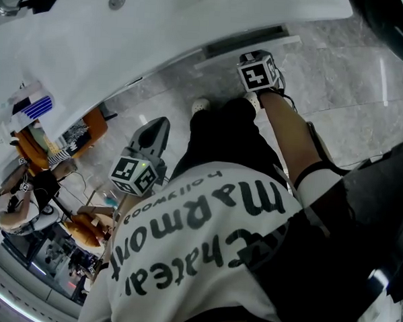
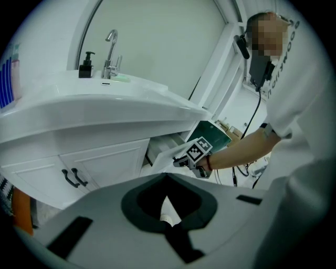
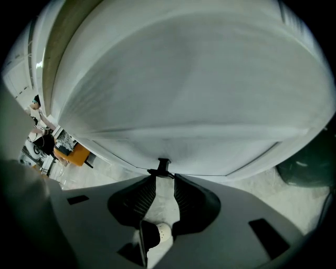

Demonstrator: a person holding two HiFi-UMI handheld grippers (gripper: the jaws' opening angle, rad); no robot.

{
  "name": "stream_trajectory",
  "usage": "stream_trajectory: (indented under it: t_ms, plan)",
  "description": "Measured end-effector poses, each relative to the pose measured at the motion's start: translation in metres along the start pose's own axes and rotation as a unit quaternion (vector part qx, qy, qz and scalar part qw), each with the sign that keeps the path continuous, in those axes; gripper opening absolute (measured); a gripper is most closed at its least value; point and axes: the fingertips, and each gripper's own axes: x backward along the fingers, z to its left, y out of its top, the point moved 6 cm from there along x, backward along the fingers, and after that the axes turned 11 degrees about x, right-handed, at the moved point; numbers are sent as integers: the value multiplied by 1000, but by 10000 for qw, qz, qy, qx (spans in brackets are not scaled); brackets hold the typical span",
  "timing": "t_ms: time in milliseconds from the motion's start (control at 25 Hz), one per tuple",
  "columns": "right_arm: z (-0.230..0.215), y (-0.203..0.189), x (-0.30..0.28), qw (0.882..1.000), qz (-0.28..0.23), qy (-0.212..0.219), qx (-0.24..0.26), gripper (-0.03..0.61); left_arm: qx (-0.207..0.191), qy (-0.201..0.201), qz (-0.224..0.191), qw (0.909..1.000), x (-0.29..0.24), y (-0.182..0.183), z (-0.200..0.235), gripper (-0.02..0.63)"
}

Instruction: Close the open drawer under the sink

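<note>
The white drawer [image 1: 251,45] stands pulled out under the sink counter [image 1: 127,45]. In the right gripper view its front [image 3: 184,94] fills the frame, and a small black handle [image 3: 162,167] sits right at the fingertips. My right gripper [image 3: 161,177] is shut on that handle, half wide. Its marker cube [image 1: 260,74] shows just in front of the drawer. In the left gripper view the right gripper [image 2: 182,161] meets the drawer [image 2: 165,151]. My left gripper [image 1: 159,126] hangs back at the left, shut and empty, its tips [image 2: 167,175] together.
Two cabinet doors with black pulls [image 2: 73,177] stand left of the drawer. A faucet [image 2: 110,50] and a soap dispenser [image 2: 86,64] are on the counter. My shoe [image 1: 200,106] rests on the marble floor. A dark bin [image 3: 307,168] stands at the right.
</note>
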Motion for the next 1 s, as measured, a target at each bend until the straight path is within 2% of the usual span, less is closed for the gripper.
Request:
stream_trajectory:
  t_ms: [1000]
  plan:
    - [1,12,-8,9995,-53,-251,-203,118,154,72,14,9999,9,-3,14,8]
